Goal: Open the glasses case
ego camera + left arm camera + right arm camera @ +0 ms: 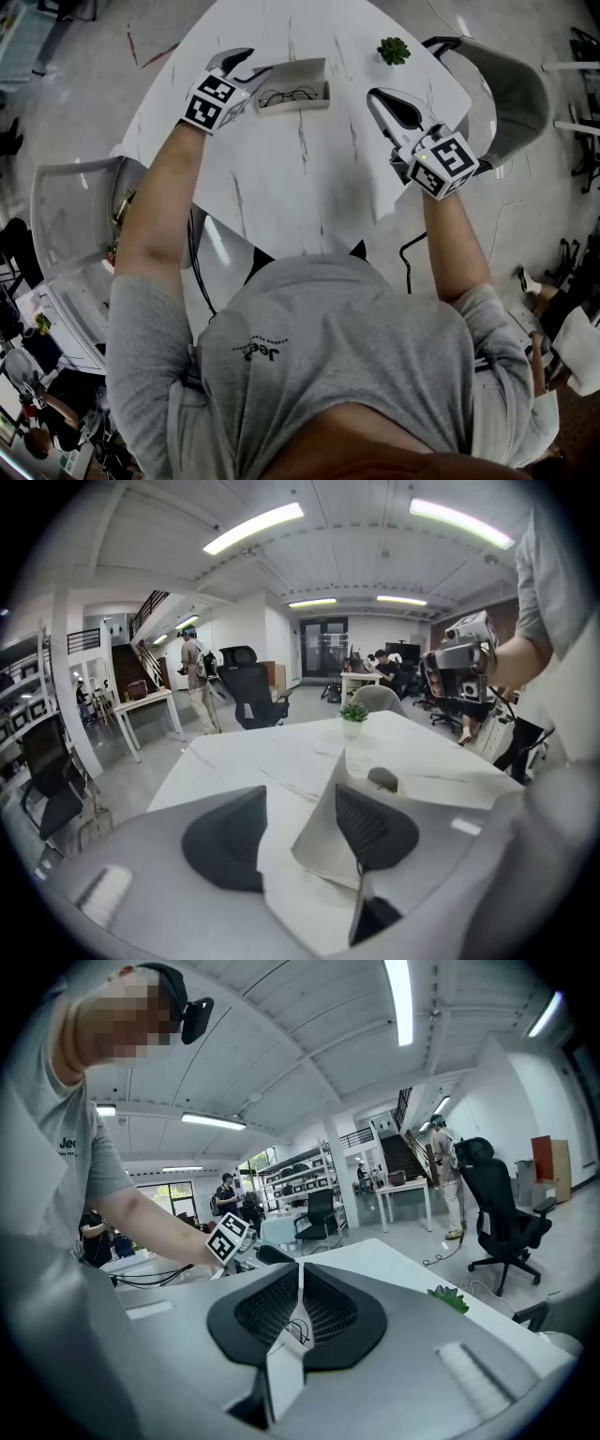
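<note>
The white glasses case (298,73) lies open on the white marble table (309,178), with dark-framed glasses (289,95) in its tray. My left gripper (258,62) is at the case's left end. In the left gripper view the jaws of that gripper (300,794) stand apart. A raised white wall of the case (323,832) rises between them, close to the right pad (375,829) and clear of the left pad. My right gripper (377,94) hovers shut to the right of the case and holds nothing. Through its slit (300,1269) I glimpse the case (292,1335).
A small green plant (394,50) stands at the table's far right. A grey chair (511,89) is at the right and another (70,216) at the left. The table's front edge runs just before my body. Office chairs and desks stand farther off.
</note>
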`<state>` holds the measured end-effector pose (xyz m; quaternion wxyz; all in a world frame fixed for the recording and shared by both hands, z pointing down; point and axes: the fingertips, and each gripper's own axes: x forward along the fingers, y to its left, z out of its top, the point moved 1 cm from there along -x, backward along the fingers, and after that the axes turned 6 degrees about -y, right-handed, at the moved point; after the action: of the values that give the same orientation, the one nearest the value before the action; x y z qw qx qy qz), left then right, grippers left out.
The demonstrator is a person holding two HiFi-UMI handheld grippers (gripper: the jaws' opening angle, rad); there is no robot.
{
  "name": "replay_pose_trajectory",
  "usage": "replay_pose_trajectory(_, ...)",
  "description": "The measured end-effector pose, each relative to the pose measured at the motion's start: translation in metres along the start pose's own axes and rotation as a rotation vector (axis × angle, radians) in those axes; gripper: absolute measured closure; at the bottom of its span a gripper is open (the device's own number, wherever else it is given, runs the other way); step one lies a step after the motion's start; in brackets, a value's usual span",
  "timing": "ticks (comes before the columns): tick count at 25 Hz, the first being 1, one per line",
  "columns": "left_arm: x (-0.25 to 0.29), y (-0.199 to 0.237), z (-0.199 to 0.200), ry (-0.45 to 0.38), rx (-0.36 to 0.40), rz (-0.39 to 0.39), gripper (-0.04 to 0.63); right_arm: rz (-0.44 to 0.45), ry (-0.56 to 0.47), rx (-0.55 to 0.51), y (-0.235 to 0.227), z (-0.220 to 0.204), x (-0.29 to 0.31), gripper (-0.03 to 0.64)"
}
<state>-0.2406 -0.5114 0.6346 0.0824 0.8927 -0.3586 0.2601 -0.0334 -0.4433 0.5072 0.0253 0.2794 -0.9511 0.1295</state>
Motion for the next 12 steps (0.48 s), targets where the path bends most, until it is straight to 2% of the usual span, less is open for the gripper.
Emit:
replay_pose_trajectory(3, -0.02, -0.006, 0.016, -0.051, -0.021, 0.01, 0.348, -0.009, -0.008, -0.011, 0.007, 0.012, -0.005, 0.611)
replay_pose_trajectory(8, -0.073, -0.021, 0.044, -0.17, -0.1, 0.037, 0.348, -0.019, -0.032, -0.035, 0.026, 0.035, -0.015, 0.611)
replay_pose_trajectory(12, -0.126, -0.041, 0.068, -0.238, -0.085, 0.047, 0.364, -0.041, -0.058, -0.061, 0.045, 0.061, -0.026, 0.611)
